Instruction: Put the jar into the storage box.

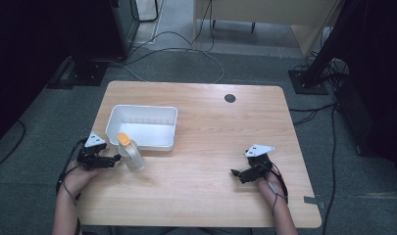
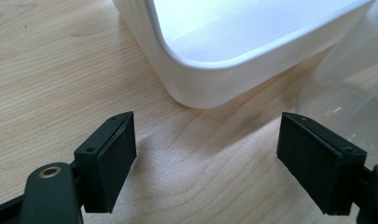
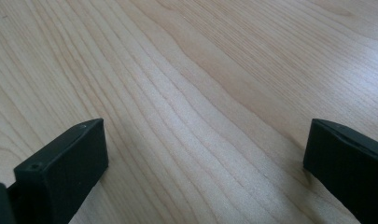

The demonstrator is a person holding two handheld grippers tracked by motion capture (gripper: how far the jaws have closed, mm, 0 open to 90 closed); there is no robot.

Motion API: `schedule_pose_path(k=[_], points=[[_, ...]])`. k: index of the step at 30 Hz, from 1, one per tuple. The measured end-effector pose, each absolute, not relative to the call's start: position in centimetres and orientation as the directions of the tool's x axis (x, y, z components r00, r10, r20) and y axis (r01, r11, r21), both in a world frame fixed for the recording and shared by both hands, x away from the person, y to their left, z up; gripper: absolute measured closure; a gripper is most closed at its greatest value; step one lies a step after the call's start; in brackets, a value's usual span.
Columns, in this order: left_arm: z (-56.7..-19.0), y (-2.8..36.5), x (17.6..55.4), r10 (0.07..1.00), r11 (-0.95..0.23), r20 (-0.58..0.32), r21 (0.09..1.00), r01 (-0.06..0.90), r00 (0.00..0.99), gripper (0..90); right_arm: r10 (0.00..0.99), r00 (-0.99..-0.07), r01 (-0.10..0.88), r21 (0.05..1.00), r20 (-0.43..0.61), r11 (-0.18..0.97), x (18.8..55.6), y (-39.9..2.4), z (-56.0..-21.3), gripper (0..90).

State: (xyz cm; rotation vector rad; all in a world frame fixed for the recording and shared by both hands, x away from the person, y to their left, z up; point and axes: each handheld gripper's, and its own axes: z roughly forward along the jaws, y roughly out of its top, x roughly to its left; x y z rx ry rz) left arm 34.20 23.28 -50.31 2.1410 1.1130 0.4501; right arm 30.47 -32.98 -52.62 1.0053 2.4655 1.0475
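Bottle (image 1: 131,152): clear, orange-capped, upright on the table (image 1: 210,196), touching the near wall of the white tub (image 1: 143,126) and just beside your left gripper (image 1: 112,159). Your left gripper's jaws are spread wide with nothing between them; the left gripper view adds what the high view cannot, the pads (image 2: 113,163) flanking bare wood, the tub's rounded corner (image 2: 196,88) just ahead and the bottle's clear wall (image 2: 345,107) at the right edge, beside one pad. Your right gripper (image 1: 241,174), well apart near the table's right side, is likewise released; the right gripper view gives its parted jaws over plain wood grain. Beyond: a dark grommet (image 1: 230,98) near the far edge, grey carpet, loose cables (image 1: 186,46) and black stand bases (image 1: 88,73).
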Motion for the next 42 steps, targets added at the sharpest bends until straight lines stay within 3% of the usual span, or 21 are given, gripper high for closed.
schedule_pose_path(k=[4,12,25,42], points=[[-49.7,23.3,33.6,0.785,-0.449,0.028,0.715,0.537,0.619,20.0,0.695,-0.719,0.493,0.716,0.014,0.495,30.5,-33.0,-52.6,0.0],[-48.8,22.9,32.9,0.741,-0.477,0.01,0.712,0.515,0.671,20.1,0.695,-0.719,0.493,0.716,0.014,0.495,30.5,-33.0,-52.6,0.0],[-47.6,22.8,31.6,0.632,-0.486,-0.069,0.741,0.464,0.772,20.1,0.695,-0.719,0.492,0.716,0.014,0.495,30.5,-33.0,-52.6,0.0],[-48.6,21.0,32.0,0.588,-0.463,-0.063,0.792,0.399,0.807,20.1,0.695,-0.719,0.493,0.716,0.014,0.495,30.5,-33.0,-52.6,0.0]])
